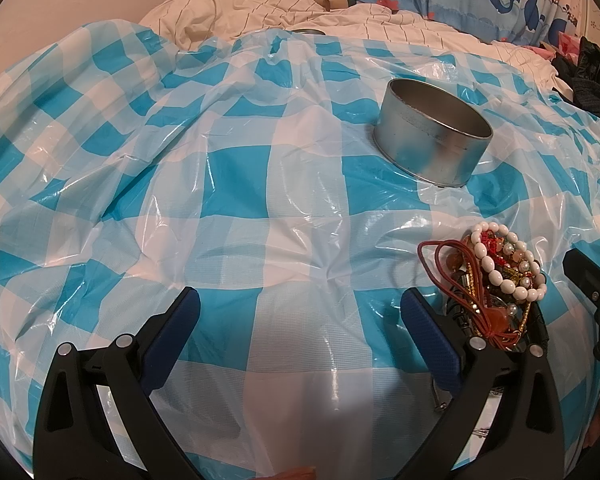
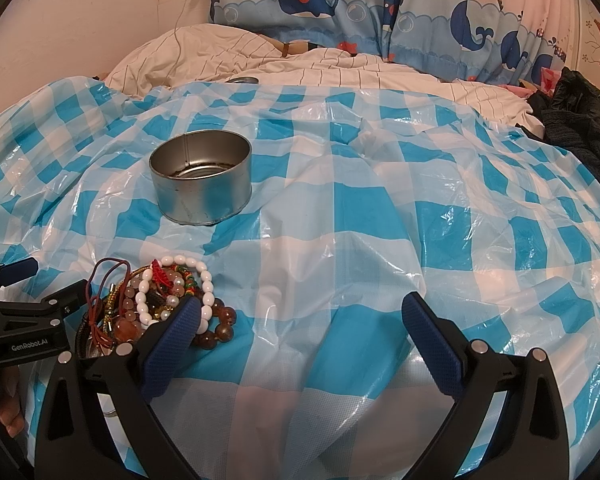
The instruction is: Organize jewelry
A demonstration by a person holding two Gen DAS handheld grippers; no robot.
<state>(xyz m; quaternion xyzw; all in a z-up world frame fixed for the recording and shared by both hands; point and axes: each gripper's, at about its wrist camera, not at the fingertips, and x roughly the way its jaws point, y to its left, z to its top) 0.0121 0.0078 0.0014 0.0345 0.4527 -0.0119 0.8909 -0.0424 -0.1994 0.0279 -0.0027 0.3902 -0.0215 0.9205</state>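
A pile of jewelry [image 1: 496, 280] lies on the blue-and-white checked plastic sheet [image 1: 240, 200]: a white bead bracelet [image 1: 500, 264], amber and red beads, brown cords. It also shows in the right wrist view [image 2: 156, 304], with the white bracelet [image 2: 204, 288] on top. An empty round metal tin [image 1: 432, 132] stands upright beyond the pile; it is at the left in the right wrist view [image 2: 202, 176]. My left gripper [image 1: 300, 312] is open and empty, just left of the pile. My right gripper [image 2: 300, 316] is open and empty, its left finger [image 2: 176, 340] beside the pile.
The sheet [image 2: 380, 220] covers a bed with a striped white duvet [image 2: 260, 64]. Whale-print pillows [image 2: 380, 12] stand at the back. Dark clothing [image 2: 580, 128] lies at the right edge. The left gripper [image 2: 24, 312] shows at the right wrist view's left edge.
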